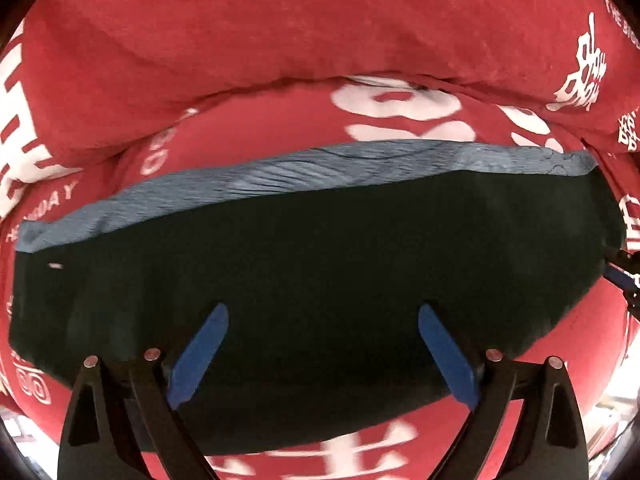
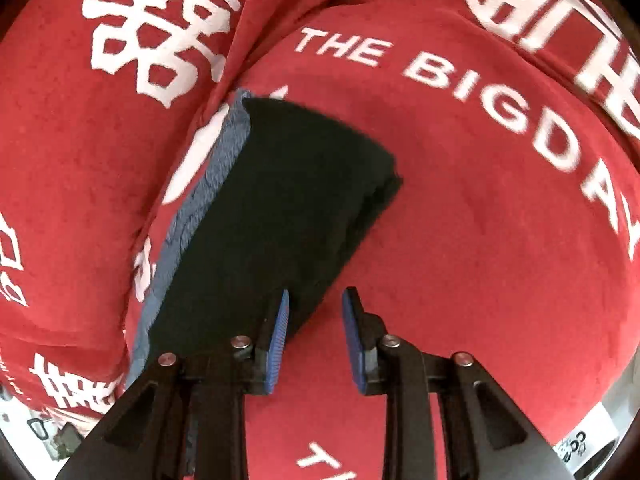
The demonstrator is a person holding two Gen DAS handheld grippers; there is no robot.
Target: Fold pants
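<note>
The black pants (image 1: 312,264) lie folded into a flat rectangle on a red bedspread (image 1: 224,40) with white lettering. A blue-grey cloth strip (image 1: 280,172) shows along their far edge. My left gripper (image 1: 323,312) is open and empty above the near part of the pants. In the right wrist view the pants (image 2: 288,204) stretch away from the left finger, with the blue-grey strip (image 2: 192,216) on their left. My right gripper (image 2: 316,296) is open and empty at the near end of the pants, its left finger (image 2: 280,320) at their edge.
The red bedspread (image 2: 480,220) bunches into a raised fold (image 1: 280,28) behind the pants and on the left (image 2: 100,140). Floor and small objects show past the bed's near edge (image 2: 592,440). The other gripper's tip (image 1: 626,276) is at the right edge.
</note>
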